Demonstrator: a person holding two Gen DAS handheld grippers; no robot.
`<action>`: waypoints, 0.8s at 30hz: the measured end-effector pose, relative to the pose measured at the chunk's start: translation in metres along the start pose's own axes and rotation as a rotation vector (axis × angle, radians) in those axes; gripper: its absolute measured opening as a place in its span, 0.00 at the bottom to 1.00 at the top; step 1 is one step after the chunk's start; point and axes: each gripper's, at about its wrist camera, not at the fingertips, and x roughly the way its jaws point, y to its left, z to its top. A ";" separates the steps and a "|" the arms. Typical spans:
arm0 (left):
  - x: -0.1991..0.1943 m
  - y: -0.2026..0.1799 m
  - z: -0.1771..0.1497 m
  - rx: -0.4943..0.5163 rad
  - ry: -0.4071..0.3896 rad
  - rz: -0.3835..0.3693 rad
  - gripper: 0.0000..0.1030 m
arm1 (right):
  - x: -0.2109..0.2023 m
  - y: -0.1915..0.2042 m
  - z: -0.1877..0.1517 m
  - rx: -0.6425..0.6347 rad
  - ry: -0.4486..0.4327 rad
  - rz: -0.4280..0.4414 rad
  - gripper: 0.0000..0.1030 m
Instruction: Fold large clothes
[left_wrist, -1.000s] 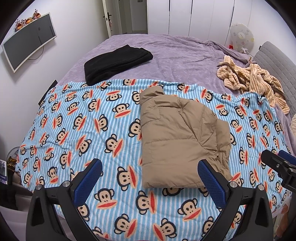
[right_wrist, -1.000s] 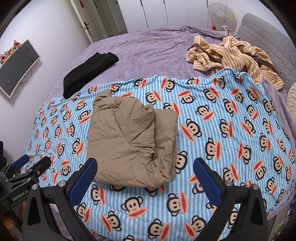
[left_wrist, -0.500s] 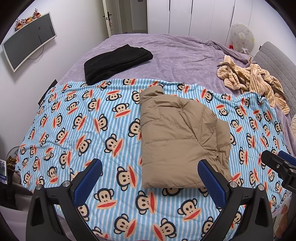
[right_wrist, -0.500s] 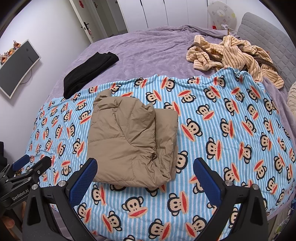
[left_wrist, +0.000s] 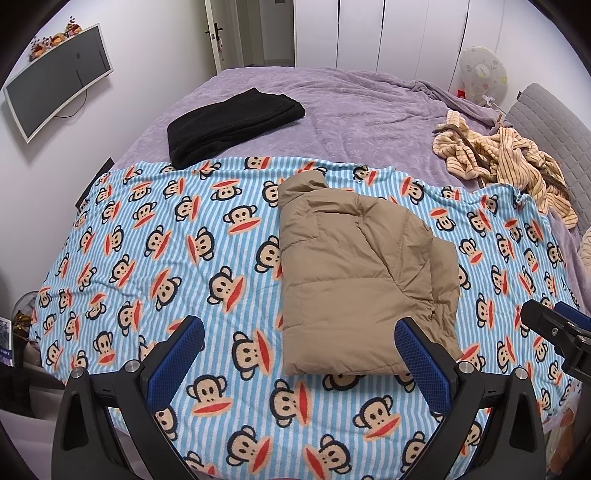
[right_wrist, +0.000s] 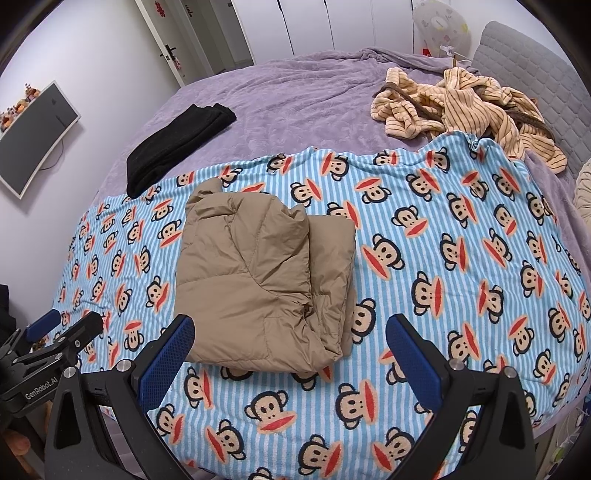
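A tan puffer jacket (left_wrist: 354, 273) lies folded into a compact rectangle on the blue striped monkey-print blanket (left_wrist: 155, 251); it also shows in the right wrist view (right_wrist: 258, 280). My left gripper (left_wrist: 299, 350) is open and empty, held above the blanket's near edge just in front of the jacket. My right gripper (right_wrist: 290, 350) is open and empty, held in front of the jacket's near right corner. Each gripper shows at the edge of the other's view.
A folded black garment (left_wrist: 229, 122) lies on the purple bedspread (left_wrist: 351, 107) at the back left. A crumpled striped beige garment (left_wrist: 506, 155) lies at the back right by the grey headboard (left_wrist: 554, 125). A monitor (left_wrist: 55, 77) hangs on the left wall.
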 end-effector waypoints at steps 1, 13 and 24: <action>0.000 0.000 0.000 0.000 0.000 -0.001 1.00 | 0.000 0.001 0.000 0.000 0.000 0.000 1.00; 0.001 0.000 0.000 0.000 0.000 0.004 1.00 | 0.000 0.001 0.000 0.002 0.002 0.002 1.00; 0.001 0.003 -0.003 -0.015 0.004 0.016 1.00 | 0.000 -0.001 0.000 0.004 0.004 0.005 1.00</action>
